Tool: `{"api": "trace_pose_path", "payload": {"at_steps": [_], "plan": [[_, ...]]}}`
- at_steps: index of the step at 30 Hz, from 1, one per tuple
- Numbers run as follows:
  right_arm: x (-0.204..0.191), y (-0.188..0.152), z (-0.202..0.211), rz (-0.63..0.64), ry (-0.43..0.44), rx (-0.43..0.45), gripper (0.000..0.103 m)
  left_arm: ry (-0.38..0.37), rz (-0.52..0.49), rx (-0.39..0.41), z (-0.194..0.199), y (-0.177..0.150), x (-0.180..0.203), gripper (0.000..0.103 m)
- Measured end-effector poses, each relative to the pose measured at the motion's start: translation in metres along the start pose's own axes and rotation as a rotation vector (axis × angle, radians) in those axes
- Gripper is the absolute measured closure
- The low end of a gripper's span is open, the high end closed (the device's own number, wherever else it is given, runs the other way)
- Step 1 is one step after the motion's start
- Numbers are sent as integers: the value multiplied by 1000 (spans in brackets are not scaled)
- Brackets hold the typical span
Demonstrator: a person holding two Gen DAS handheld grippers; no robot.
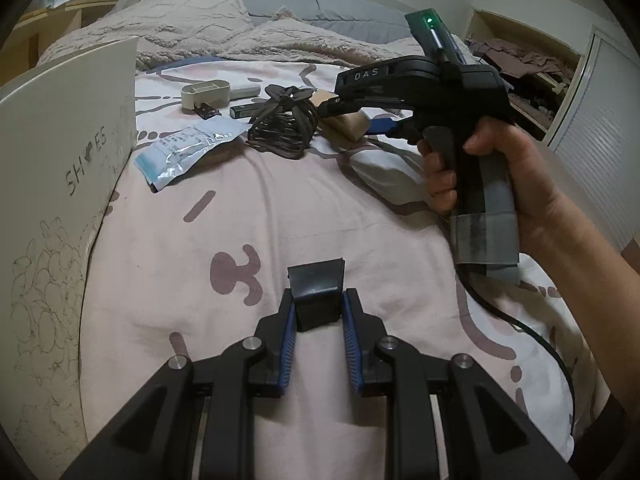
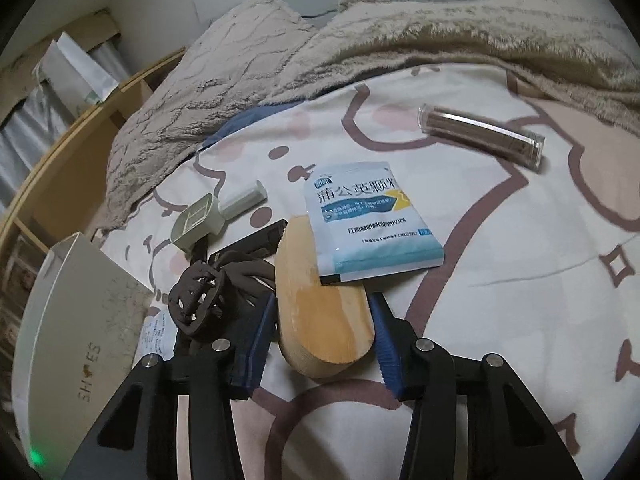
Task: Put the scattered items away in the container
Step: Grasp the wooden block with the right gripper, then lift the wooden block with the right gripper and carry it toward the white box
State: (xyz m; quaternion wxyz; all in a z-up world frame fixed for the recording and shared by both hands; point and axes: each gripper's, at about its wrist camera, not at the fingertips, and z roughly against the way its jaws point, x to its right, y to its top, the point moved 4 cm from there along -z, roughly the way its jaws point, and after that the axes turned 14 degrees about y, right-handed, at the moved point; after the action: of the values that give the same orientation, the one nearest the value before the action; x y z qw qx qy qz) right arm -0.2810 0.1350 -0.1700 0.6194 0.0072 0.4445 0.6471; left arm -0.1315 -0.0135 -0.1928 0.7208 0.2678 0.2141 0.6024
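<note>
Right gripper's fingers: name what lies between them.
A wooden oval block, with a sachet lying across its far end, shown in the right wrist view.

Dim, flat indoor light with soft shadows on the bed [image 1: 320, 208]; strong fisheye bending and dark vignette at the edges; the clear tube [image 2: 482, 136] looks smeared, and a green lamp [image 1: 430, 21] glows

The tall off-white cardboard box [image 1: 68, 152] carries the word "SHOES" on its side, with a small heart standing in for the O; the same lettering shows in the right wrist view [image 2: 90, 372]. The black handheld right gripper body [image 1: 366, 73] bears white letters "DAS". The blue-and-white foil sachet [image 2: 372, 220] is printed with large Chinese characters "蒲公英颗粒"; its smaller lines are too blurred to read.
</note>
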Motion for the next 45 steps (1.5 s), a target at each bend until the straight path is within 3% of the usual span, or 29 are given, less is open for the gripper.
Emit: {"api": "trace_pose_path", "payload": {"at_steps": [10,21,25,36,40,45], "plan": [[-25,-52,48,142,-63,-62,57,4,0,10,-1,-1,-1,79],[-47,-132,96,226,-53,-156,60,-22,25,2,-4,-1,-4,79],[-51,-150,105,245,-73,-131,60,-11,17,5,-3,-1,-4,79],[-50,-143,94,255,-123,-124,59,63,-25,28,-1,-2,3,72],[-51,-140,86,273,-142,-146,59,87,-21,39,3,-2,2,47],[-49,-134,79,275,-145,-158,59,99,-21,31,3,-1,1,46]]}}
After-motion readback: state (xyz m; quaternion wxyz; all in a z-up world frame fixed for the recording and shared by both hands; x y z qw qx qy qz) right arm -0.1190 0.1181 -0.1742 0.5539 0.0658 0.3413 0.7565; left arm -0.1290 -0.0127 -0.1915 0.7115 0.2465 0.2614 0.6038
